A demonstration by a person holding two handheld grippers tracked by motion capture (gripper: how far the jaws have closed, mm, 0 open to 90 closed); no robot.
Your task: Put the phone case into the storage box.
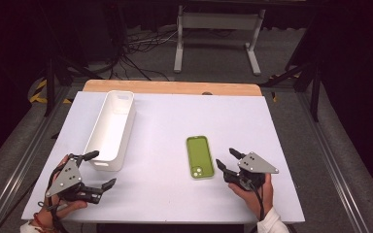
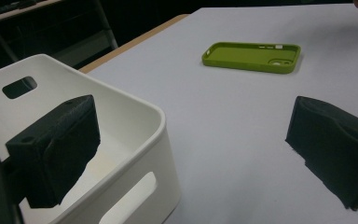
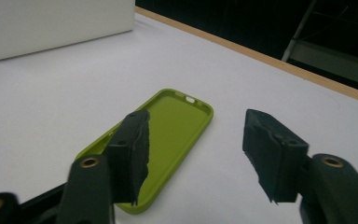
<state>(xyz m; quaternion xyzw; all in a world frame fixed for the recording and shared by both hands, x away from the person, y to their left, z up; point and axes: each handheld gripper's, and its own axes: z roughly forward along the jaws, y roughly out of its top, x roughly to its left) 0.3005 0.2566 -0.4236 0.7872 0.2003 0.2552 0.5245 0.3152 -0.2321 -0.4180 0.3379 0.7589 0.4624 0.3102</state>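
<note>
A green phone case (image 1: 199, 157) lies flat on the white table, hollow side up. My right gripper (image 1: 225, 157) hovers just right of its near end, open. In the right gripper view the case (image 3: 172, 121) runs away from my right gripper (image 3: 198, 135): one jaw stands over the case's near part, the other over bare table, and neither pad presses on it. My left gripper (image 1: 105, 169) is open at the near end of a long white bin (image 1: 110, 128). In the left gripper view one jaw of my left gripper (image 2: 193, 126) stands over the bin (image 2: 135, 140) and the other over the table, holding nothing.
The bin's inside looks empty in the left gripper view, with handle slots in its end walls. The case (image 2: 251, 57) lies farther off there. A wooden strip (image 1: 172, 87) edges the table's far side; beyond it stand a metal frame (image 1: 218, 29) and floor cables.
</note>
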